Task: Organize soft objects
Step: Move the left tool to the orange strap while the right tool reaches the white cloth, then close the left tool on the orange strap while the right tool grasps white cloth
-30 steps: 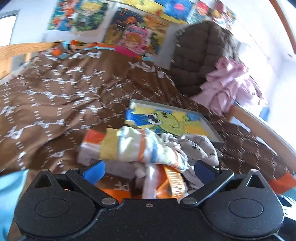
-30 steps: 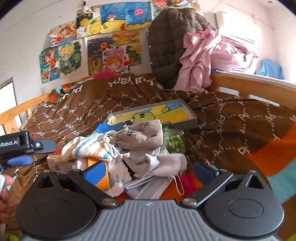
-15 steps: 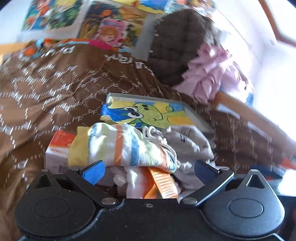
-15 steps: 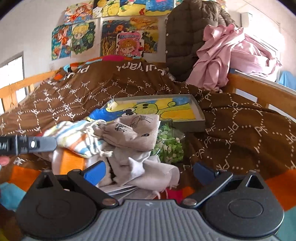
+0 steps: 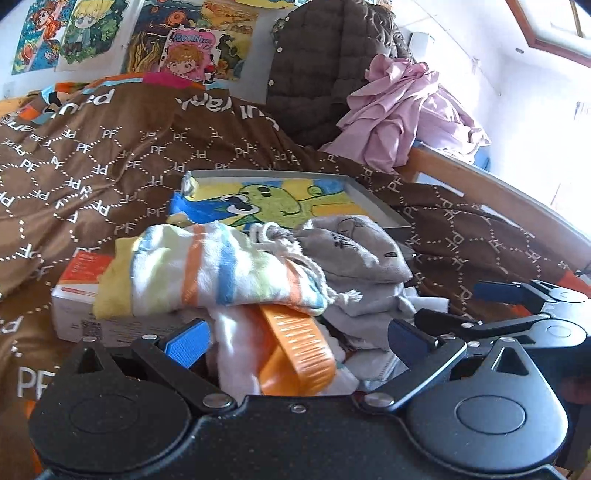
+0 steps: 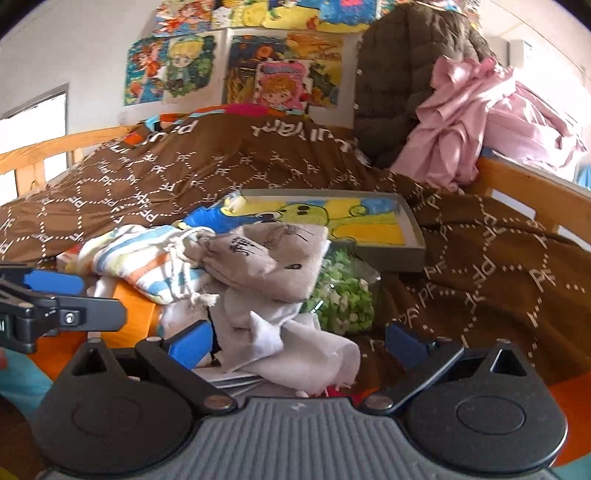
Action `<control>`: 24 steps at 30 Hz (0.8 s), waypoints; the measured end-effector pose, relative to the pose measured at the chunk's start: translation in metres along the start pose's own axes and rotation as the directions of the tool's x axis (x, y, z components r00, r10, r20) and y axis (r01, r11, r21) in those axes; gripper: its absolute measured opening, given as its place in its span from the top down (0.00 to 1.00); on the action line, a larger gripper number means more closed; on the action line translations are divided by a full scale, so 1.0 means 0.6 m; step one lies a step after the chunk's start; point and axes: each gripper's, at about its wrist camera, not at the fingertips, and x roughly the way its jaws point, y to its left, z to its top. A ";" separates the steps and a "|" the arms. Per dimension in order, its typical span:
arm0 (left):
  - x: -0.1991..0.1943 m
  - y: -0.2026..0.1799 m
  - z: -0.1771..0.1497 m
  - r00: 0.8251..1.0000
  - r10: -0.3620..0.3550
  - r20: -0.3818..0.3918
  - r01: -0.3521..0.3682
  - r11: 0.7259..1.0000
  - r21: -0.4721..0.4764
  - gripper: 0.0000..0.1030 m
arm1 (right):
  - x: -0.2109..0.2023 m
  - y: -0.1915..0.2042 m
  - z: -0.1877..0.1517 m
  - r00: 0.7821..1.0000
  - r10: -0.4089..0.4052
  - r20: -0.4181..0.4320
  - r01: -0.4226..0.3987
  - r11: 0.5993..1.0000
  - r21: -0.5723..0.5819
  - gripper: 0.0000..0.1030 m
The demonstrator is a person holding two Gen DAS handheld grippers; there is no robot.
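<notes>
On the brown patterned bed cover [image 5: 110, 177] the heap of soft cloths lies directly ahead of both claws. The striped pastel cloth [image 5: 221, 269], long axis crosswise, sits just beyond my left claw [image 5: 295, 338]; the grey drawstring pouch [image 6: 266, 258] beyond my right claw [image 6: 299, 341]. Both claws gape wide, holding nothing.

white box [image 5: 74, 295] half under striped cloth [image 5: 221, 269], green bag [image 6: 343, 291] partly behind grey pouch [image 6: 266, 258], wall pictures [image 6: 280, 22] cropped at top
</notes>
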 end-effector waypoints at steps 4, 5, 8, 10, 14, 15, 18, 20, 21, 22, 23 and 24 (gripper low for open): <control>0.012 0.001 0.003 0.999 -0.039 -0.029 0.039 0.999 -0.027 0.01 | 0.002 0.008 0.002 0.999 0.038 -0.007 -0.039 0.999 -0.035 0.18; 0.015 0.003 0.003 0.998 -0.050 -0.039 0.049 0.998 -0.039 0.01 | 0.002 0.009 0.002 0.999 0.046 -0.009 -0.047 0.998 -0.037 0.20; 0.021 0.007 0.005 0.997 -0.060 -0.050 0.057 0.996 -0.070 0.04 | 0.005 0.010 0.002 0.998 0.059 -0.013 -0.059 0.997 -0.042 0.27; 0.024 0.010 0.007 0.996 -0.071 -0.054 0.066 0.993 -0.097 0.07 | 0.014 0.011 0.000 0.998 0.065 -0.026 -0.066 0.997 -0.044 0.40; 0.036 0.022 0.010 0.992 -0.105 -0.076 0.090 0.979 -0.182 0.18 | 0.030 0.011 -0.007 0.996 0.071 -0.056 -0.073 0.996 -0.042 0.58; 0.040 0.025 0.010 0.990 -0.115 -0.086 0.095 0.973 -0.210 0.22 | 0.031 0.011 -0.009 0.995 0.077 -0.059 -0.080 0.996 -0.041 0.61; 0.045 0.028 0.006 0.989 -0.119 -0.090 0.093 0.963 -0.252 0.25 | 0.033 0.016 -0.010 0.993 0.100 -0.059 -0.103 0.993 -0.050 0.66; 0.049 0.029 0.005 0.989 -0.115 -0.094 0.087 0.960 -0.267 0.25 | 0.036 0.020 -0.013 0.992 0.106 -0.065 -0.109 0.992 -0.058 0.68; 0.052 0.030 0.005 0.989 -0.113 -0.098 0.082 0.958 -0.276 0.26 | 0.039 0.021 -0.014 0.992 0.105 -0.071 -0.109 0.992 -0.060 0.69; 0.054 0.031 0.005 0.989 -0.107 -0.102 0.074 0.956 -0.284 0.29 | 0.042 0.022 -0.015 0.992 0.103 -0.073 -0.108 0.992 -0.059 0.70; 0.057 0.031 0.005 0.989 -0.097 -0.108 0.061 0.954 -0.292 0.31 | 0.045 0.022 -0.015 0.992 0.105 -0.074 -0.109 0.993 -0.055 0.73; 0.059 0.031 0.006 0.990 -0.086 -0.115 0.049 0.954 -0.296 0.38 | 0.047 0.021 -0.015 0.991 0.108 -0.077 -0.111 0.993 -0.049 0.75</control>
